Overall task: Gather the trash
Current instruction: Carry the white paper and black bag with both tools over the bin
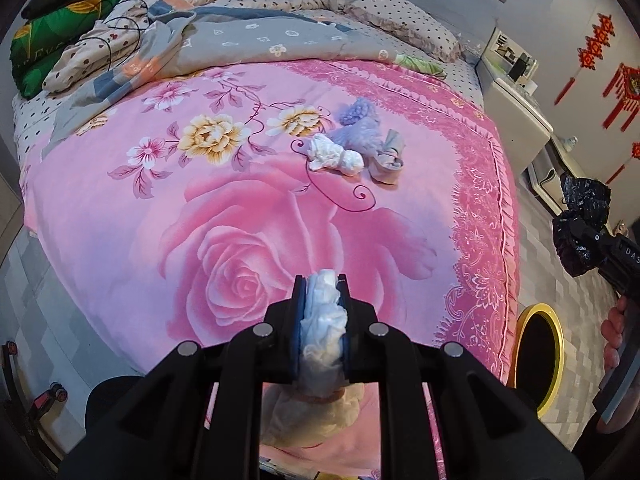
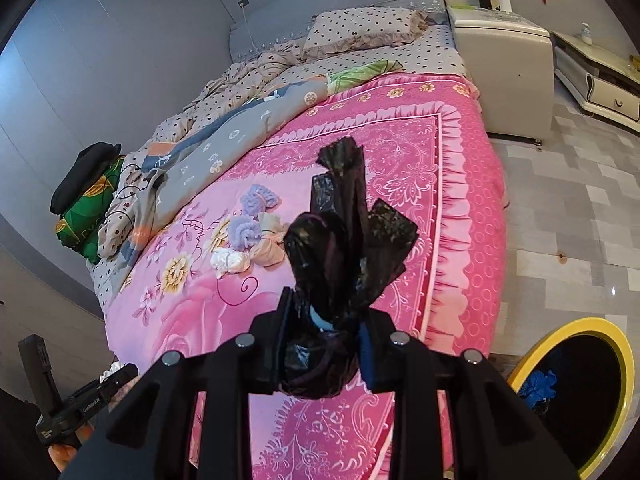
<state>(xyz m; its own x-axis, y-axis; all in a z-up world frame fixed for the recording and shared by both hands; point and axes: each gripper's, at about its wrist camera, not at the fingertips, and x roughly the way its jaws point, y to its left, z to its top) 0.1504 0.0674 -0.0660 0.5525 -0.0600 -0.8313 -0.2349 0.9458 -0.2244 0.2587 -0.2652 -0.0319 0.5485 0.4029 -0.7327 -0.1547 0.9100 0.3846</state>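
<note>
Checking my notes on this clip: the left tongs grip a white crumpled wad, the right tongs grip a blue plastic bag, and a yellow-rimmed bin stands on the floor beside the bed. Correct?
One slip: the bag in the right tongs is black, not blue, as the right wrist view shows. The left tongs do grip a white wad, and the yellow-rimmed bin stands beside the bed.

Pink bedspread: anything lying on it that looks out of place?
Yes: a cluster of wadded bundles, white, lilac and grey-beige, sits mid-bedspread, loose clutter on an otherwise smooth cover.
</note>
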